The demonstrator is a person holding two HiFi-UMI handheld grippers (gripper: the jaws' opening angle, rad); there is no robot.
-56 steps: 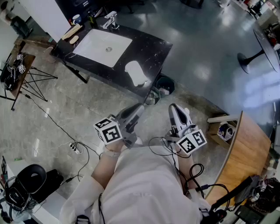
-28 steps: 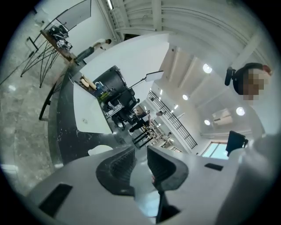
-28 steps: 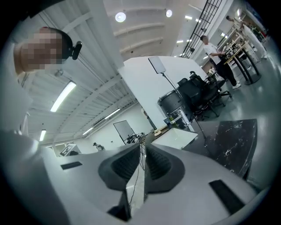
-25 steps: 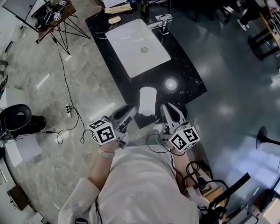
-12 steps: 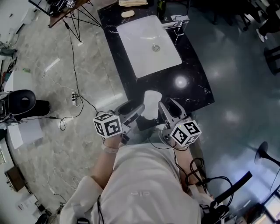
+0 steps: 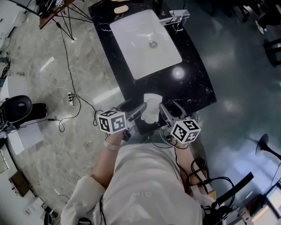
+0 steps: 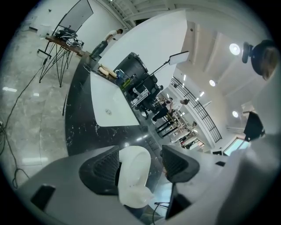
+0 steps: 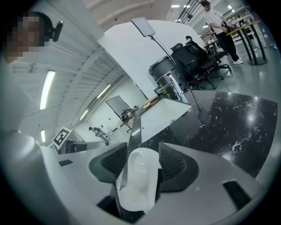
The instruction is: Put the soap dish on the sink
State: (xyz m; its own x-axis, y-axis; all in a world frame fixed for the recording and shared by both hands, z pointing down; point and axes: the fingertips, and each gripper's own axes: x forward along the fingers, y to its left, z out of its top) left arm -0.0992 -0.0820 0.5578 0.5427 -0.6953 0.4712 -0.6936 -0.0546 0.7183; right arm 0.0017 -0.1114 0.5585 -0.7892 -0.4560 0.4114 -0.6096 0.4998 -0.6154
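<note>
- Left tool (image 6: 133, 107), right tool (image 6: 170, 107): jaws had just been opening, stood wide, nothing gripped.
- White soap dish (image 6: 150, 110) showed between each pair, resting on counter (image 6: 193, 83) near edge. Likely readied for two-sided pickup.
- Farther: white basin (image 6: 145, 37), tap (image 6: 175, 18) at its right, soap bar (image 6: 120, 9) at far end.
- Path along counter looked unobstructed.

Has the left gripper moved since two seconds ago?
Yes: the left gripper has closed in on the black counter, its jaws just opened with the soap dish between them.
</note>
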